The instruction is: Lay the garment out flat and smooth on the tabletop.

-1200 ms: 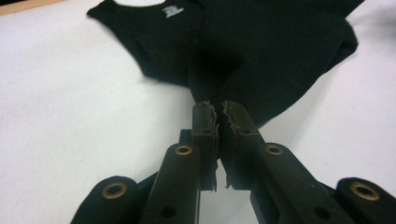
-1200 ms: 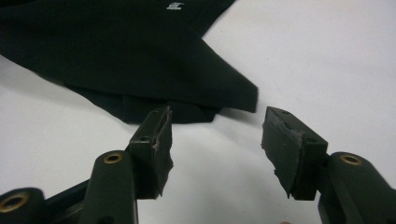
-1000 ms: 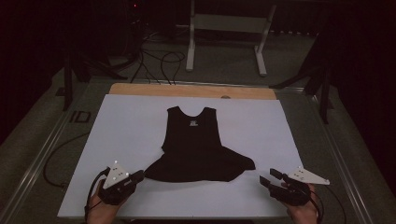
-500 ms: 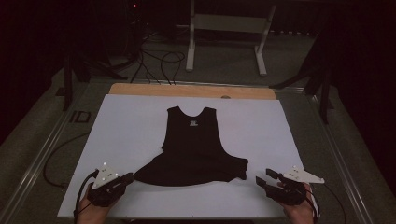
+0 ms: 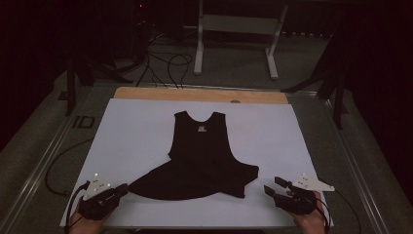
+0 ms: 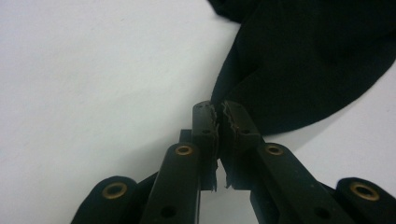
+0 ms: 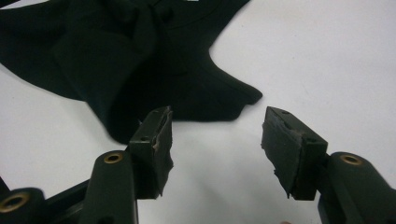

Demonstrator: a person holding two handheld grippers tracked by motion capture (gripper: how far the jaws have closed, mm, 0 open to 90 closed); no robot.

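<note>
A black sleeveless top point(image 5: 202, 156) lies on the white sheet point(image 5: 136, 126), neckline at the far end and hem toward me. Its near left hem corner is drawn out to a point toward my left gripper point(image 5: 124, 186), which is shut on that corner. In the left gripper view the two jaws of the left gripper point(image 6: 218, 112) meet, with the black cloth point(image 6: 303, 60) running out from their tips. My right gripper point(image 5: 272, 184) stands open low over the sheet, just right of the hem's right corner. In the right gripper view its jaws point(image 7: 217, 130) are apart with bare sheet between them, and the top point(image 7: 116, 51) lies beyond.
A wooden strip point(image 5: 195, 93) runs along the sheet's far edge. Metal rails border the table on both sides. Beyond it stand a white frame point(image 5: 234, 39) and loose cables point(image 5: 165, 63) on the dark floor.
My left gripper has moved left and toward the near edge, dragging the hem's left corner out with it. The hem's right side has slid left. The right gripper has stayed put.
</note>
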